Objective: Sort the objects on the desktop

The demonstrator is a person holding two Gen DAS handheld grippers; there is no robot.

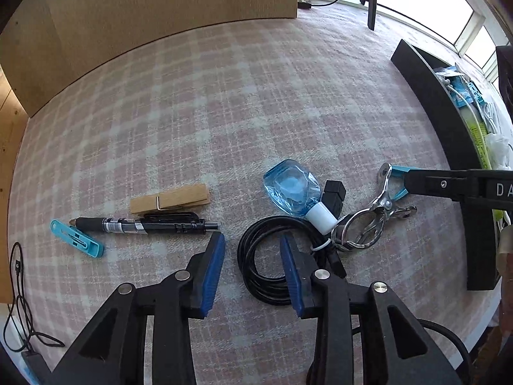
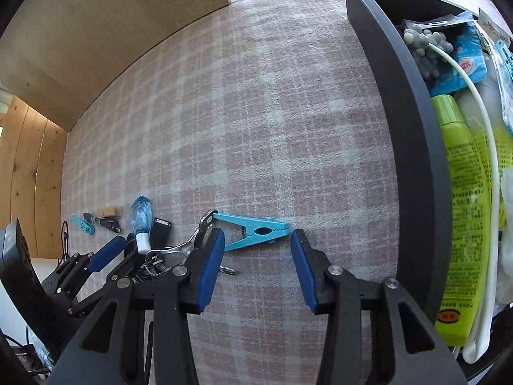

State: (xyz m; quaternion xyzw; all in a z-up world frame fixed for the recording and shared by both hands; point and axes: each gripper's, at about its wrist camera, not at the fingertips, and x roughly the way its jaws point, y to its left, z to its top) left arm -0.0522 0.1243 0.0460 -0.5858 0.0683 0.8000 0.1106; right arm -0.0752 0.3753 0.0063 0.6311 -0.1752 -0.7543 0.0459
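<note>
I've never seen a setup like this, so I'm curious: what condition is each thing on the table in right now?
left gripper: open, over the cable, holding nothing
right gripper: open, holding nothing
coiled black cable: bundled with a white tie
blue bottle: lying on its side, white cap on
blue clip: shut, flat on the cloth
pen: lying flat
wooden clothespin: shut
black bin: open, already holding items

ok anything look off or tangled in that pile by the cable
Yes. The small blue bottle lies on its side, its white cap resting on the coiled black cable, and the metal clamp butts against the same heap beside a teal clip. Nothing looks spilled or broken.
</note>
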